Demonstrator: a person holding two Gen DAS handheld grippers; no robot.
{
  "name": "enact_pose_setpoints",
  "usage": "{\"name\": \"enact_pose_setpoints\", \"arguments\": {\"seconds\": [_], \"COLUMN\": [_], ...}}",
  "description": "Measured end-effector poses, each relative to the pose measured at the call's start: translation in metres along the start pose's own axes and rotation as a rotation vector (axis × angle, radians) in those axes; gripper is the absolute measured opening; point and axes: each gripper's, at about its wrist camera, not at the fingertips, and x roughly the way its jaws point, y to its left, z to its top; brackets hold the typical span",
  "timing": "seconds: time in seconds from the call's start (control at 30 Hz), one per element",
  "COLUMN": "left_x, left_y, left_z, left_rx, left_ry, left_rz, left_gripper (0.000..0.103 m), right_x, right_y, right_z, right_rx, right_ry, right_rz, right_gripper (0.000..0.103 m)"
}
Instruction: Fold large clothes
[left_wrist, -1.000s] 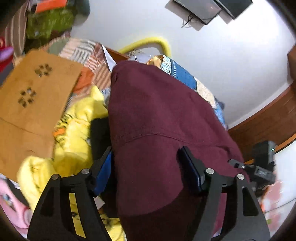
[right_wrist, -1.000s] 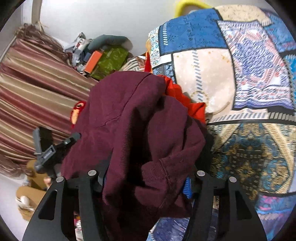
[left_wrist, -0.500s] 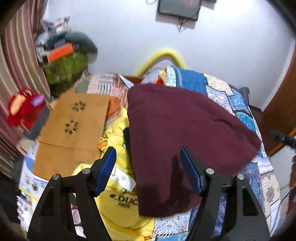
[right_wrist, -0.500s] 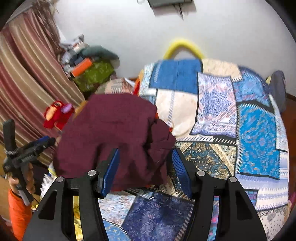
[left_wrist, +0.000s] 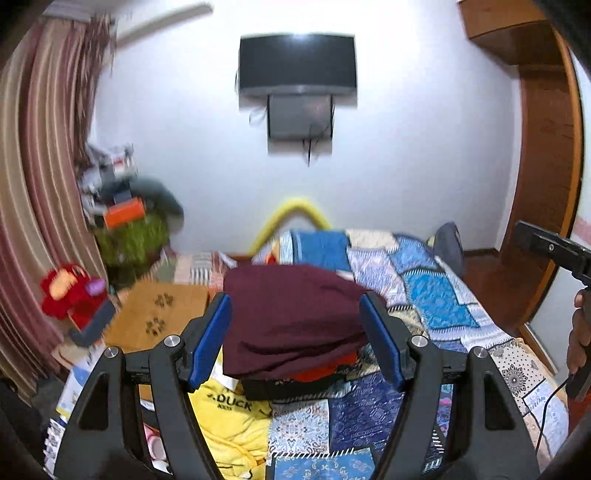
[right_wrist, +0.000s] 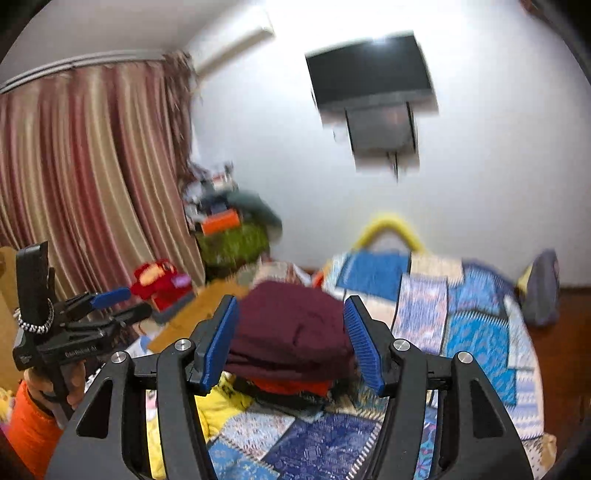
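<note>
A folded maroon garment (left_wrist: 295, 317) lies on top of a stack of folded clothes, over an orange piece (left_wrist: 325, 365) and a black one, on the patchwork bedspread (left_wrist: 436, 302). It also shows in the right wrist view (right_wrist: 291, 325). My left gripper (left_wrist: 295, 343) is open and empty, held back from the stack. My right gripper (right_wrist: 290, 339) is open and empty, also held back. The left gripper shows at the left of the right wrist view (right_wrist: 85, 314).
A yellow garment (left_wrist: 229, 417) lies beside the stack at the bed's near left. A brown cardboard sheet (left_wrist: 159, 314) lies left of it. A red toy (left_wrist: 70, 291) sits by the striped curtain (right_wrist: 85, 184). A TV (left_wrist: 297, 62) hangs on the wall.
Both grippers let go of the maroon garment and pulled back and up from it. The garment now rests folded on the stack.
</note>
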Motion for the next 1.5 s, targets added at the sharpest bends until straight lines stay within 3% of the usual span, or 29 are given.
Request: {"name": "enact_pose_setpoints", "arguments": {"seconds": [0.27,0.5,0.6,0.7,0.8,0.97,1.5], "left_x": [-0.086,-0.117,-0.124,-0.127,-0.128,-0.128,-0.115], "left_y": [-0.037,-0.047,-0.047,-0.046,-0.04,-0.034,-0.037], "left_z": [-0.021,-0.046,-0.054,-0.058,-0.06,-0.065,-0.076], "left_rx": [-0.021,-0.068,-0.085,-0.092,-0.115,-0.137,-0.101], "left_ry": [-0.215,-0.325,-0.345,-0.354,-0.351,-0.344,-0.318], "left_rz": [0.045,0.072,0.07,0.097,0.106,0.118,0.136], "left_gripper": [0.071,0.075,0.09,0.098,0.1,0.101,0.102], "right_x": [-0.064,-0.061,-0.061,-0.057,-0.057,-0.062,-0.069], "right_y": [0.046,0.056,0.057,0.061,0.064,0.062,0.062], "right_z": [-0.019,-0.031,-0.032,-0.032,-0.033,-0.041,-0.052], "right_rx": [-0.098,-0.094,-0.087,-0.111,-0.121,-0.104,-0.09], "right_ry": [-0.189,-0.204,-0.2,-0.195,-0.197,-0.204,-0.165], "right_rz": [-0.069,-0.08,-0.089,-0.118,-0.134,-0.155,-0.159], "right_gripper": [0.056,0.061,0.07,0.082,0.084,0.097,0.098]}}
